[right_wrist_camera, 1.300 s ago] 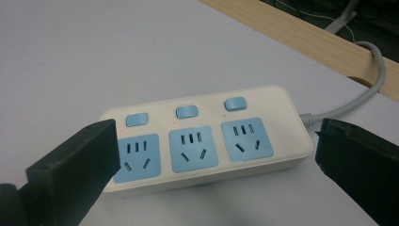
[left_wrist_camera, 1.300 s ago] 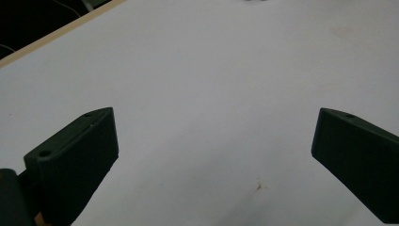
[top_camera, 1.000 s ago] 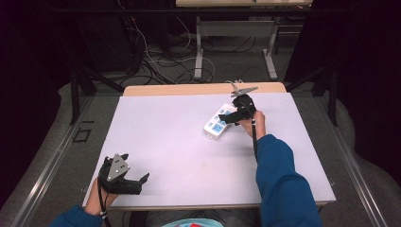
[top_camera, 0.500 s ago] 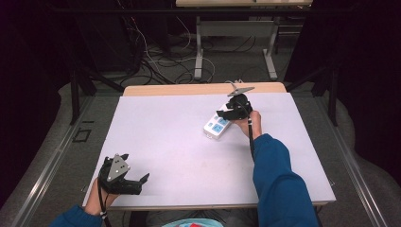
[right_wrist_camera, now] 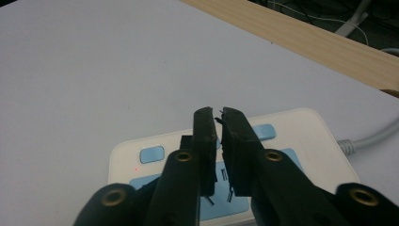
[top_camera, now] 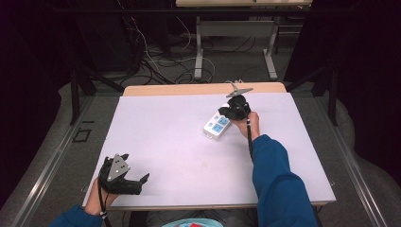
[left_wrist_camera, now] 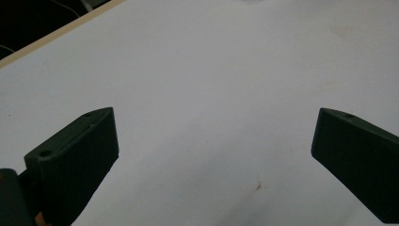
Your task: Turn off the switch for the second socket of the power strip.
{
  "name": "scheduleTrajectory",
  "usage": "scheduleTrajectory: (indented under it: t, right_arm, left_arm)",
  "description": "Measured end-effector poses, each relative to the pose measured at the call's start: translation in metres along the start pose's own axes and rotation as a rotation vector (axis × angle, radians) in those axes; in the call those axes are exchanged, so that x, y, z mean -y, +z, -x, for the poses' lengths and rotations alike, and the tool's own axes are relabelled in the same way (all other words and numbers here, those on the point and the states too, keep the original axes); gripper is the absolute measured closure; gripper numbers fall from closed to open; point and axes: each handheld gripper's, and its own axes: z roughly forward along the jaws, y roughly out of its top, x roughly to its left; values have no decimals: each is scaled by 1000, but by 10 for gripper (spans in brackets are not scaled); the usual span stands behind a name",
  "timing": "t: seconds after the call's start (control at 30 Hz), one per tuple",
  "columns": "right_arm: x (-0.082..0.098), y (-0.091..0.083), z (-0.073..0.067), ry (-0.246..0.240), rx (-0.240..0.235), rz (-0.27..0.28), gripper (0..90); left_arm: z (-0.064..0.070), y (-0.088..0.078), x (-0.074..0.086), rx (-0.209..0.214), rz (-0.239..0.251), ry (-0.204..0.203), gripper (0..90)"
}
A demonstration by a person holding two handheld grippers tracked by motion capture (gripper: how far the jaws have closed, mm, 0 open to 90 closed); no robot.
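Lying near the table's far right corner, the power strip (top_camera: 217, 125) runs its long axis diagonally, cord end toward the far edge. Right gripper (right_wrist_camera: 217, 117) hovers directly over its sockets, jaws just closed almost together on nothing visible (a thin gap remains). Left gripper (top_camera: 126, 176), spread wide, rests at the near left corner, well apart.

Blue sleeves (top_camera: 279, 179) cover both forearms. Each black gripper (top_camera: 124, 176) carries a grey three-cornered plate and trails a black cable (top_camera: 248, 138). Brass-ringed screw holes (right_wrist_camera: 183, 157) dot the jaws.
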Motion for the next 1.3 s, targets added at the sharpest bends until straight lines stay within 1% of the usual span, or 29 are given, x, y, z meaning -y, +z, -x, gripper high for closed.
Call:
scheduleTrajectory:
  t: [0.07, 0.1, 0.17, 0.2, 0.3, 0.33, 0.4, 0.43, 0.47, 0.5, 0.53, 0.7, 0.73, 0.9, 1.03, 1.17, 1.23, 1.27, 1.3]
  right_arm:
    - [0, 1, 0, 4, -1, -5, 900]
    - [1, 2, 1, -11, 5, 0, 900]
    - [1, 4, -1, -7, 9, -11, 900]
    - [1, 6, -1, -15, 16, -4, 900]
    - [1, 8, -3, -17, 24, -9, 900]
    - [1, 9, -3, -16, 16, -8, 900]
    - [1, 11, -4, -25, 27, -14, 900]
    - [1, 12, -4, -27, 19, -6, 900]
    - [1, 12, -5, -25, 31, -21, 900]
    - [1, 13, -6, -20, 32, -23, 900]
    - [2, 14, -5, -34, 34, -22, 900]
    - [2, 17, -6, -35, 46, -25, 900]
    - [3, 19, -6, -37, 50, -35, 900]
    - [4, 24, -9, -37, 61, -45, 900]
    - [4, 27, -10, -54, 68, -48, 900]
    - [5, 28, -10, -56, 74, -48, 900]
    - [5, 30, -10, -58, 80, -40, 900]
    - [5, 30, -11, -59, 80, -53, 900]
    - [5, 30, -11, -59, 80, -53, 900]
  left_arm:
    - [0, 0, 0, 4, 2, -5, 10]
    - [0, 0, 0, 5, 0, -4, 10]
    - [0, 0, 0, 4, 1, -4, 10]
    - [0, 0, 0, 4, 0, -1, 10]
    - [0, 0, 0, 4, 0, -2, 10]
    - [0, 0, 0, 3, -1, -1, 10]
    - [0, 0, 0, 3, -2, -1, 11]
    - [0, 0, 0, 5, 0, -2, 10]
    - [0, 0, 0, 5, 0, -2, 10]
    - [0, 0, 0, 5, 1, -2, 11]
    - [0, 0, 0, 4, -1, -2, 11]
    - [0, 1, 0, 5, -2, -3, 11]
    - [0, 0, 0, 5, -5, 1, 11]
    - [0, 1, 0, 6, -5, 1, 11]
    - [0, 1, 1, 8, -2, 1, 11]
    - [1, 0, 1, 8, -2, 0, 11]
    - [0, 0, 0, 7, -2, 4, 11]
    - [0, 0, 0, 7, -2, 4, 11]
    - [1, 0, 0, 8, -3, 6, 11]
